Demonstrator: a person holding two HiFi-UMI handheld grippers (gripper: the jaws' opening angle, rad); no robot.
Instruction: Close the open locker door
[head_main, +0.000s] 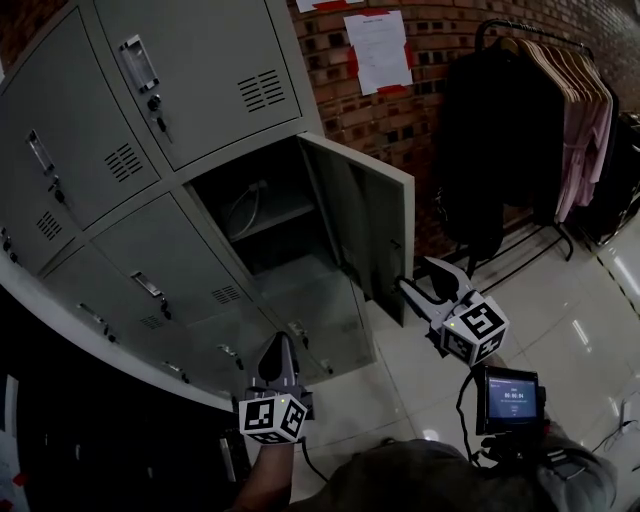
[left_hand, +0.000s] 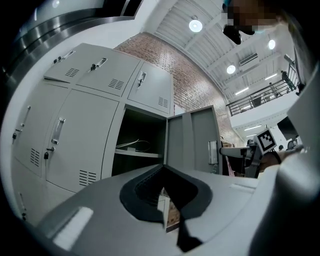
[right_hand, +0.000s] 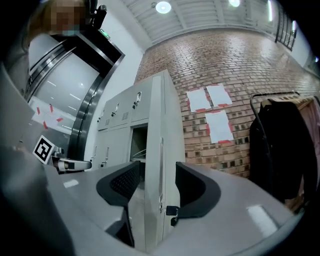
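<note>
- The bank of lockers (head_main: 150, 150) stands at the left, with the brick wall (head_main: 440, 100) behind and to its right.
- The open locker door (head_main: 365, 225) juts out at the right side of its compartment (head_main: 250, 190).
- Inside the compartment, a shelf (head_main: 275, 218) carries what may be a cable (head_main: 242, 207).
- Papers (head_main: 378, 50) hang on the wall above the door, and the clothes rack (head_main: 545, 110) stands further right.
- The right gripper (head_main: 420, 277) is at the door's lower outer edge, with that edge between its jaws.
- The left gripper (head_main: 279, 342) is lower left, before the bottom lockers and apart from the door.
</note>
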